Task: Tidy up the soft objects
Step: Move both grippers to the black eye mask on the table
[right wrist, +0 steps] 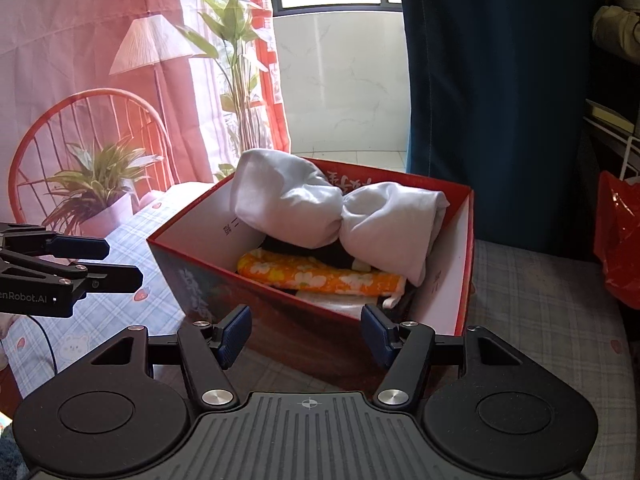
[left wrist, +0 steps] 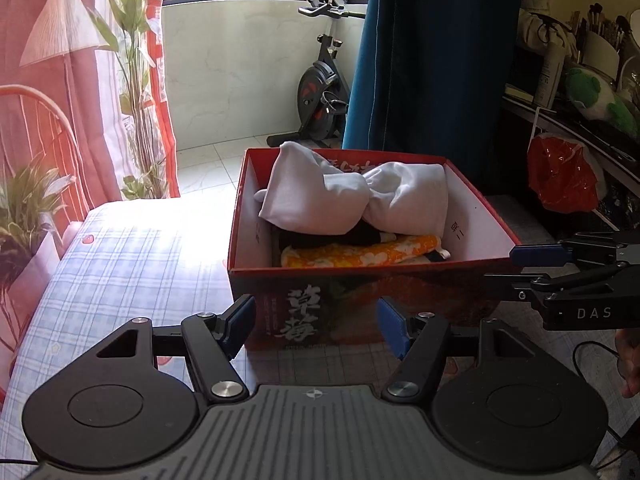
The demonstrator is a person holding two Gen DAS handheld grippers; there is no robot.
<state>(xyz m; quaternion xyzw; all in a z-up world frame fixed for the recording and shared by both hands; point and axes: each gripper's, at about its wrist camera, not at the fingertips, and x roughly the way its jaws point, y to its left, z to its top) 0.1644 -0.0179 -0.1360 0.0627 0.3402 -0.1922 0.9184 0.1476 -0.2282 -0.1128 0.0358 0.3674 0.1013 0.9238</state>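
White bundled cloth (left wrist: 352, 196) is piled over an orange floral cloth (left wrist: 360, 256) inside the red box (left wrist: 486, 208); left gripper (left wrist: 316, 326) and right gripper (right wrist: 306, 330) are held with jaws spread, empty

Exercise bike (left wrist: 320, 92) by blue curtain (left wrist: 432, 60); red bag (left wrist: 564, 174).

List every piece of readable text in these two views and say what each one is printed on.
"草莓": large white characters on the front of the red box.
"DAS": body of the right gripper, seen from the left wrist view.
"enRobot.AI": body of the left gripper, cut off at the frame edge.
Small print on the box's inner walls, the red characters on its far wall and the bottle label: too small or blurred to read.
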